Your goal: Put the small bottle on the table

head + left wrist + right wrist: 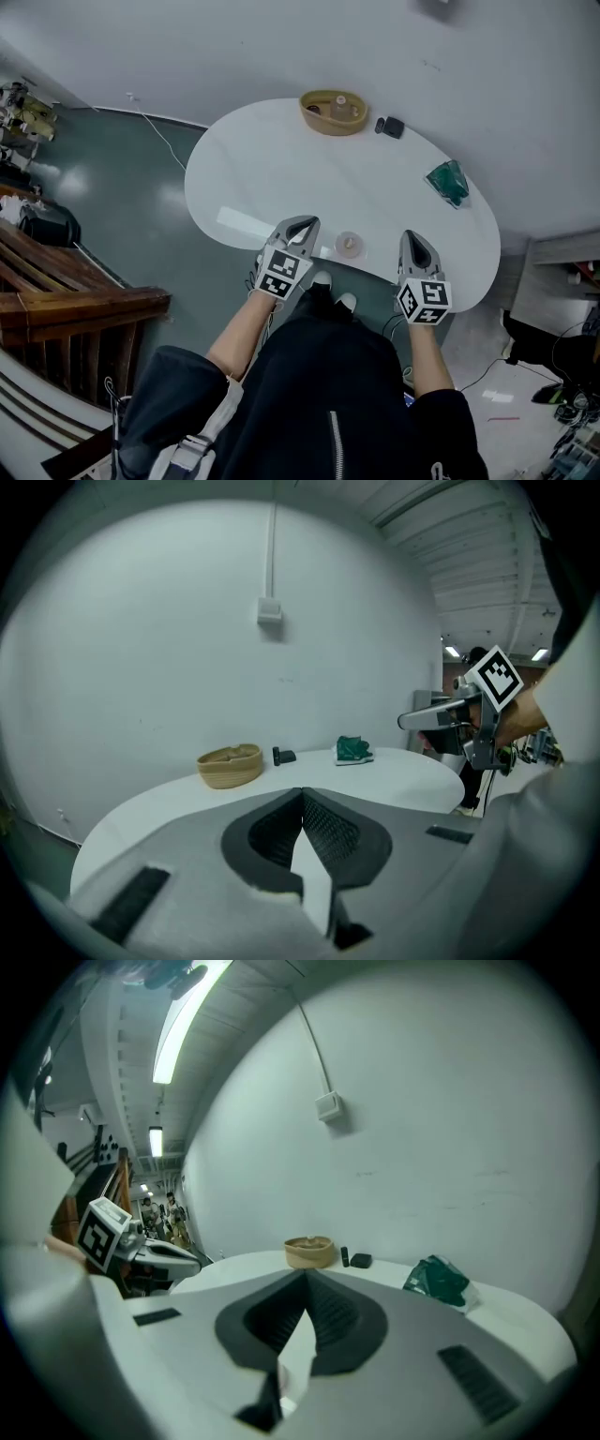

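1. Grey plastic jaws on the left gripper [299, 225] meet tip to tip with nothing between them. The right gripper [413, 240] is closed the same way and is just as empty. Both hang over the near edge of the white table [272, 173].
2. Between the two grippers, close to that near edge, the small bottle [349, 245] appears to stand upright on the table. From above it shows as a pale round thing with a tan top. Neither gripper touches it.
3. Further out on the right lies a green bag [448, 181].
4. At the far edge sit a small black gadget [389, 127] and a tan basket [328, 126]. Something pale rests inside the basket, but I cannot tell what it is.
5. Judging by this, the job looks finished: the bottle is on the table and let go. Little seems left beyond drawing the grippers back.
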### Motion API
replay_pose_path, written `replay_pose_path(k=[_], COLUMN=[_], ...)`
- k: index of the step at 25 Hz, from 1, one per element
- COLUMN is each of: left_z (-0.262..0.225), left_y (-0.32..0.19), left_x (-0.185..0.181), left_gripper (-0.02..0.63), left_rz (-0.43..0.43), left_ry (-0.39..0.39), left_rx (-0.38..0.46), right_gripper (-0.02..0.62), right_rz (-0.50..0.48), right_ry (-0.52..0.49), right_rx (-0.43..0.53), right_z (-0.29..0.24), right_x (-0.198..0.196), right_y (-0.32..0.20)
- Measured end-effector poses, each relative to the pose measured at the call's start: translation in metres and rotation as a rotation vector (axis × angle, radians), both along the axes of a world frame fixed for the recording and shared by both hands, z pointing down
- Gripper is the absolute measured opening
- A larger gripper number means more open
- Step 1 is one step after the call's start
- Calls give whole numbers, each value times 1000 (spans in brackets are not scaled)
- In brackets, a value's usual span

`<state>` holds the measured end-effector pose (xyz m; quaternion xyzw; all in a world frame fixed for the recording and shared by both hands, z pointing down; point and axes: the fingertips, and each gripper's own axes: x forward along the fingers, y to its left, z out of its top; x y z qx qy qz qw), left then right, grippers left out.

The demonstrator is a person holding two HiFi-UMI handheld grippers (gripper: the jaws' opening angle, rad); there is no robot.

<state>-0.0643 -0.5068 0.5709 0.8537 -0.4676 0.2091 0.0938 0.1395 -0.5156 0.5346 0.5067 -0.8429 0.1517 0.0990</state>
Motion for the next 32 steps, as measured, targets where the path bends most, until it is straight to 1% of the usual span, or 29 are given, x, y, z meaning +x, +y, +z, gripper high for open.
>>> replay_pose_path(k=[3,6,10,32], left_z=[-18,-30,-36,-34], left_y=[-8,-13,-19,-27], left_x=[-4,-9,-9,2], left_gripper=[8,8,7,6], left_rz=[-7,-11,-4,13], left_ry=[20,42,44,50], left_rx=[34,51,64,42], right_gripper=[2,2,2,2], right_rz=[-10,-8,-15,-18], right_ry=[11,21,22,14], right_rx=[31,57,73,78], right_z=[-9,-16,-22,-26], right_x=[-2,-4,-4,5], right_y=[-1,0,-1,-12])
